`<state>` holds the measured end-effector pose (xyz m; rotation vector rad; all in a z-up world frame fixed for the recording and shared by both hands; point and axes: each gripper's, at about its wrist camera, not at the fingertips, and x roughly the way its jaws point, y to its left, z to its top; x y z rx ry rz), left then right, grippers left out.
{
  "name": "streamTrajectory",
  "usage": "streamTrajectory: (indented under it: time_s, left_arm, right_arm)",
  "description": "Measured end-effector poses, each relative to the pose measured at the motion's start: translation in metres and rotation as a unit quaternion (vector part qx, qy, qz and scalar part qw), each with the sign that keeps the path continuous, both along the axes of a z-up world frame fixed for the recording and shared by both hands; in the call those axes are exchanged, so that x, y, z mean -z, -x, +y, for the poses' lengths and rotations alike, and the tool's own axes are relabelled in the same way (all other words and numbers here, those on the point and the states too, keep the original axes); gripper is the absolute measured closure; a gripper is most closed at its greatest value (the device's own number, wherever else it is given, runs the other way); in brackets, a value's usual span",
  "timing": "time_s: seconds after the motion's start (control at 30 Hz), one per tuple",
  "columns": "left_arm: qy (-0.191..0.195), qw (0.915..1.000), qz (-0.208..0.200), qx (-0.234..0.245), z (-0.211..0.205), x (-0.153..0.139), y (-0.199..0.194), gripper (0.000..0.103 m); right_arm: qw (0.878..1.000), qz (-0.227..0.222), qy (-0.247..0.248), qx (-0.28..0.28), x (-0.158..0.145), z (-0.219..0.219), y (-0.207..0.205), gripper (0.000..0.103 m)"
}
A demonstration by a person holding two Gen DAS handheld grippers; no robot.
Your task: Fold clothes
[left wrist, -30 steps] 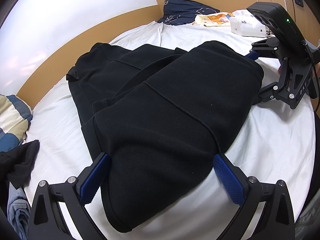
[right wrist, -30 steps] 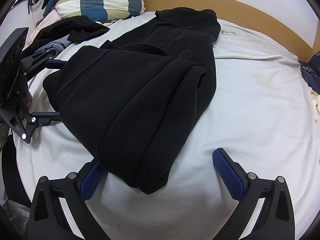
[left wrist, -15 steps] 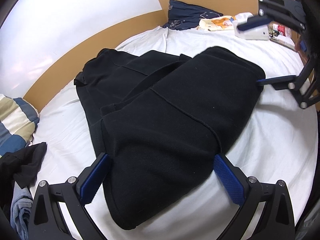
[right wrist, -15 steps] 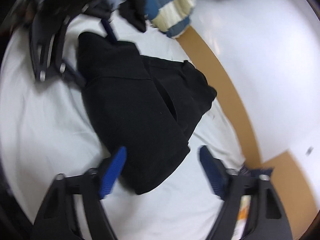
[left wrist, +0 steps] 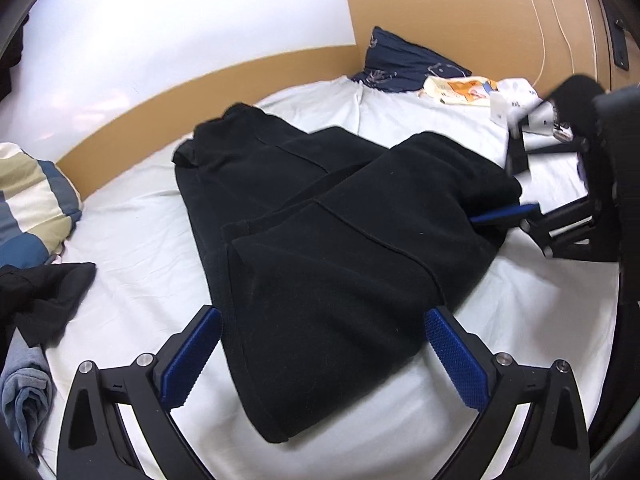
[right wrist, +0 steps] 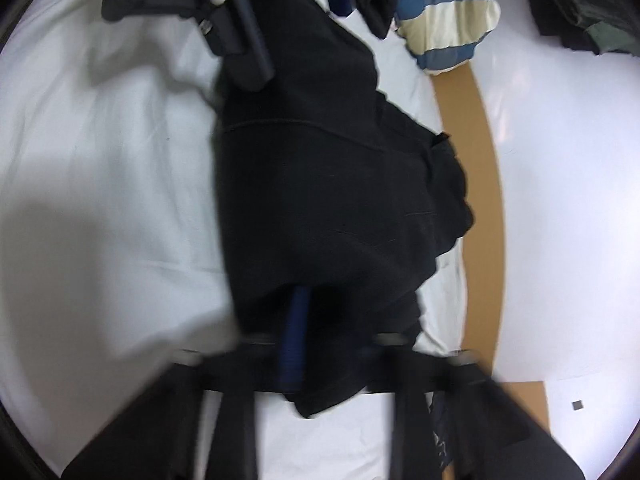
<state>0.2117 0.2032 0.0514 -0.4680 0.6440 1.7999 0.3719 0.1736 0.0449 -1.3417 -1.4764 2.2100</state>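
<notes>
The black garment (left wrist: 340, 232) lies across the middle of the left wrist view on the white bedsheet (left wrist: 132, 240), one part doubled over another so that a thick layered end points toward the lower centre of the frame and a flatter end runs off to the upper left near the wooden bed edge. The left gripper (left wrist: 320, 360) sits at the bottom of that view with its blue pads spread wide, released, one on either side of the near folded end and gripping nothing. The right gripper (left wrist: 516, 188) comes in from the right edge — one blue finger is slid in at the garment's far folded corner, the other lifted above it, so it reads as parted around the cloth, not yet clenched; the right wrist view is too blurred to confirm that. Judged from this, a further fold is being set up: the next move calls for both claws to pinch their ends through all layers together, keeping the edges level so the stack does not slide apart.
</notes>
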Motion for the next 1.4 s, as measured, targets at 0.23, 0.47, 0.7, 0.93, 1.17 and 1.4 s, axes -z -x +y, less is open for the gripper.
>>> streamTrajectory:
  time_s: [0.23,0.47,0.7,0.93,1.17,1.4]
  left_arm:
    - [0.005,0.9839,0.169,0.058,-0.015,-0.003,-0.055,0.004]
    - [0.055,0.9829,0.157,0.079,0.001,-0.004,-0.045,0.004]
    - [0.054,0.9896,0.114,0.069,-0.001,0.000,-0.027,0.004]
    - [0.065,0.9911,0.093,0.070,-0.005,0.014,-0.027,0.004]
    - [0.053,0.9789,0.165,0.109,-0.007,0.007,-0.055,0.004]
    - [0.128,0.9663,0.214,0.066,0.044,0.027,-0.024,0.015]
  right_arm:
    - [0.984,0.103,0.135,0.061,-0.086,0.029,0.005,0.103]
    - [0.982,0.019,0.186,-0.020,-0.063,0.032,-0.032,0.037]
    - [0.994,-0.009,0.085,-0.062,-0.009,0.038,-0.041,0.035]
    - [0.992,-0.045,-0.022,-0.116,0.007,0.033,-0.023,0.038]
    - [0.995,0.030,0.059,-0.071,-0.047,0.058,-0.005,0.077]
    - [0.992,0.038,0.110,-0.050,-0.061,0.074,0.000,0.076]
